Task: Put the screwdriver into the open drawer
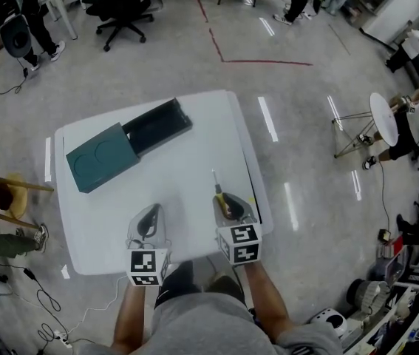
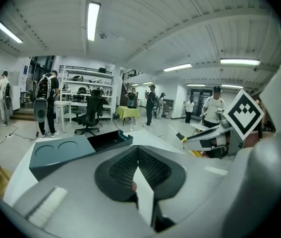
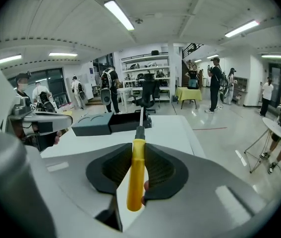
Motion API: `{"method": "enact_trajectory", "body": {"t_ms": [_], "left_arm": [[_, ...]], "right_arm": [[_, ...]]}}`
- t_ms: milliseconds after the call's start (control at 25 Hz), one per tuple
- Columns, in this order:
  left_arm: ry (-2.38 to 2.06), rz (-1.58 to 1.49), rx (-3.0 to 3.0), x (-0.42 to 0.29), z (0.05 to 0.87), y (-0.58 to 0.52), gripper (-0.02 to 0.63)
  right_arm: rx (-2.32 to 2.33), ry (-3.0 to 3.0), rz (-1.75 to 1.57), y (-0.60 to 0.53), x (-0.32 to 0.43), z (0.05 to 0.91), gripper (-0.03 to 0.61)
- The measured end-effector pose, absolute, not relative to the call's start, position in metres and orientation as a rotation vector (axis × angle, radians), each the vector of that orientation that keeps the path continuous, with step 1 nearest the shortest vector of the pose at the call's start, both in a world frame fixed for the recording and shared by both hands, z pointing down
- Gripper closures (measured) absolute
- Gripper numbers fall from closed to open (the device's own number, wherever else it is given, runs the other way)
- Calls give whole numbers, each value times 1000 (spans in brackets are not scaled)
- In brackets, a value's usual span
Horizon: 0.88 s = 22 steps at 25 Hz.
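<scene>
Nearest, my right gripper (image 1: 225,205) hangs over the white tabletop (image 1: 187,161), well apart from the open drawer (image 1: 156,126) at far left, clamped on the yellow-handled screwdriver (image 3: 137,172). Left gripper (image 1: 150,217) closed, empty. Pickup looks done; carry and drop into drawer remain.

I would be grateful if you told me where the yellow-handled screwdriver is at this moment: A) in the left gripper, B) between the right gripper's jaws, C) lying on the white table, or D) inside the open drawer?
B: the right gripper view shows the screwdriver clamped in the right gripper, its shaft pointing toward the open drawer.
</scene>
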<state>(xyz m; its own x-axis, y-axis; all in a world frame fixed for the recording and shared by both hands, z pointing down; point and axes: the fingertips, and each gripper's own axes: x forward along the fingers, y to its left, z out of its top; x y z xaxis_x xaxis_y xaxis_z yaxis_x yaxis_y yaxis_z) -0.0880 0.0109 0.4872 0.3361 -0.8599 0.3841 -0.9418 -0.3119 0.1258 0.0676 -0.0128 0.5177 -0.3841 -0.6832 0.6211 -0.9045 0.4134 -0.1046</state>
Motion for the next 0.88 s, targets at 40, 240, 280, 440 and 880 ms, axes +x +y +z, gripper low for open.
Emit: {"method": "enact_trajectory", "body": {"t_ms": [40, 240, 280, 440, 880], "left_arm": [[-1607, 344, 2289, -87, 481, 11, 601], [-1632, 320, 2333, -79, 455, 13, 601], [-1636, 316, 2340, -78, 451, 15, 601], [-1647, 294, 2365, -76, 435, 21, 601], [-1698, 266, 2386, -83, 405, 29, 601]], "right_arm": [[1355, -2196, 586, -13, 68, 510, 495], [1397, -2262, 521, -13, 73, 476, 495], [1407, -2274, 512, -12, 73, 470, 495], [1428, -2330, 479, -4, 69, 448, 495], [1411, -2428, 387, 6, 57, 406, 495]]}}
